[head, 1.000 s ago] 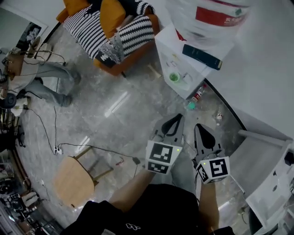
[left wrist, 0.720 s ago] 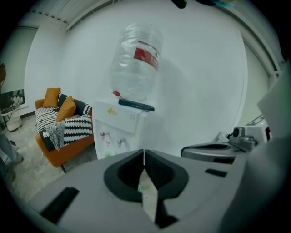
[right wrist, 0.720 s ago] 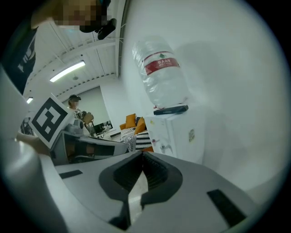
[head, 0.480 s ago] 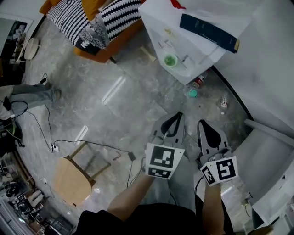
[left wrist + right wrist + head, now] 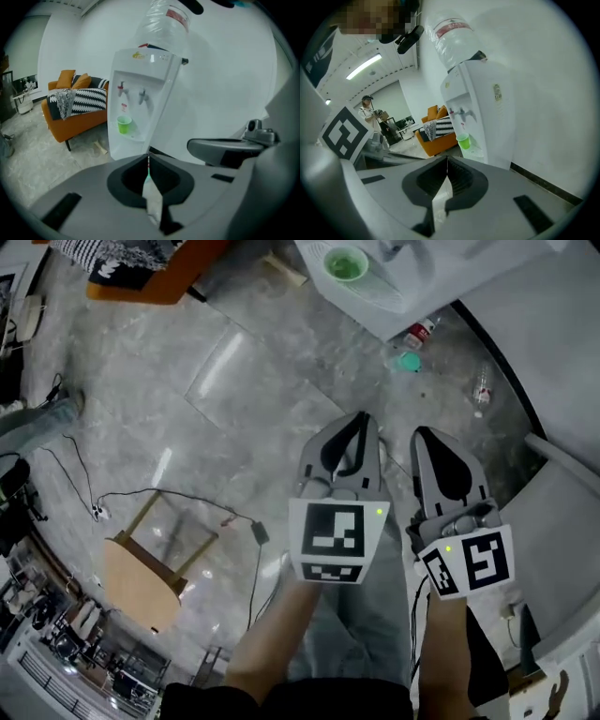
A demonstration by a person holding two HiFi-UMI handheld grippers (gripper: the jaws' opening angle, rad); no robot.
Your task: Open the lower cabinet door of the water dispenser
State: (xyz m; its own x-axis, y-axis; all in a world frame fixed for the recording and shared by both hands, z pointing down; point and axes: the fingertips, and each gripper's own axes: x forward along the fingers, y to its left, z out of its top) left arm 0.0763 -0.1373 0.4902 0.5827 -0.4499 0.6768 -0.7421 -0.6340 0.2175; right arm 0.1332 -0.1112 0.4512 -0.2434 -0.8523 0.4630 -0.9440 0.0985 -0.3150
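Observation:
The white water dispenser (image 5: 140,103) stands against the wall with a clear bottle (image 5: 164,26) on top and a green cup (image 5: 123,125) on its tray. Its lower front (image 5: 123,151) shows only as a strip above my jaws; the rest is hidden. My left gripper (image 5: 148,157) is shut and holds nothing, and it points at the dispenser from a distance. My right gripper (image 5: 447,159) is shut and holds nothing as well, with the dispenser (image 5: 480,108) ahead of it. In the head view the left gripper (image 5: 359,418) and the right gripper (image 5: 424,432) sit side by side over the floor, short of the dispenser (image 5: 403,296).
An orange sofa (image 5: 75,108) with striped cushions stands left of the dispenser. A wooden stool (image 5: 141,577) and cables (image 5: 169,498) lie on the floor at the left. Small bottles (image 5: 417,334) lie near the wall's dark skirting. A person (image 5: 370,110) stands far back.
Both grippers have sunk and show larger in the head view. The dispenser and sofa have slid to the top edge of that view. Both grippers stay shut.

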